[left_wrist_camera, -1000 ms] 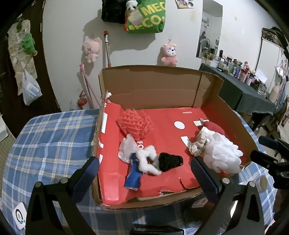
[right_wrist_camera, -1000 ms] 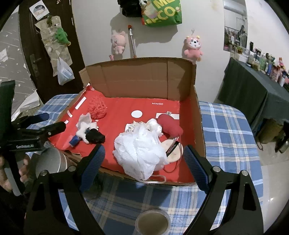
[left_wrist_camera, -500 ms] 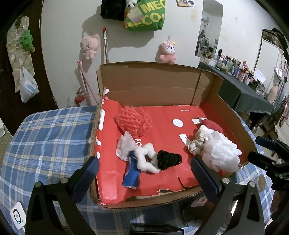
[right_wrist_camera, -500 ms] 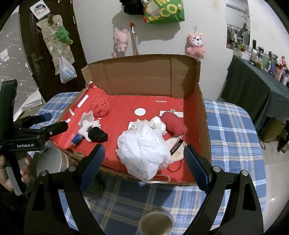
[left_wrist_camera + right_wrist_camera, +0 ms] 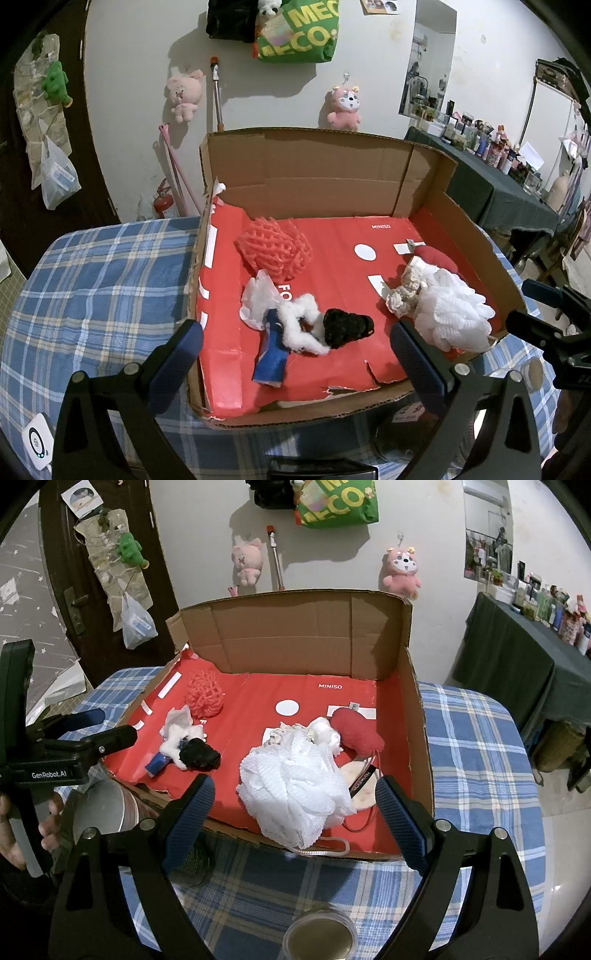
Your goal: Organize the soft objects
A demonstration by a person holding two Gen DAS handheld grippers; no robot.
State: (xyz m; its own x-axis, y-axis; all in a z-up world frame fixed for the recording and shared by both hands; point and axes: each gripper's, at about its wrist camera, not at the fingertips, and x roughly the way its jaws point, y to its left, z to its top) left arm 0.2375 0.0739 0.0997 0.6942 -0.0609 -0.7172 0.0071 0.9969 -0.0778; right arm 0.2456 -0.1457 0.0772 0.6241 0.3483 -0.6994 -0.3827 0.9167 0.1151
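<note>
In the left wrist view, the left gripper (image 5: 295, 354) points down at a slant from the bottom of the frame toward the near edge of the cardboard box (image 5: 314, 173), jaws spread wide with nothing between them. In the gap, at the centre of the frame, lies a cluster on the red floor: a blue piece (image 5: 271, 358), white stuffing (image 5: 304, 325) and a black fuzzy lump (image 5: 345, 326). Above it, left of centre, sits a red foam net (image 5: 275, 251). At right of centre the white mesh pouf (image 5: 452, 314) rests against the box's right wall, with a red pad (image 5: 437, 256) behind it. The right gripper (image 5: 543, 317) enters at the right edge, seen side-on. Only this view shows a small white device (image 5: 37, 443) in the lower left corner, on the checked tablecloth (image 5: 85, 288).

In the right wrist view, the right gripper (image 5: 295, 812) also slants down from the bottom of the frame, released and wide, its blue pads (image 5: 190, 812) flanking the white mesh pouf (image 5: 295, 786) without touching it. Only here do a beige round pad (image 5: 364, 786) with a dark label and red cord, right of the pouf, and a glass rim (image 5: 319, 938) at bottom centre show. At the left edge the left gripper (image 5: 96, 727) juts in, held by a hand (image 5: 22, 830).
</note>
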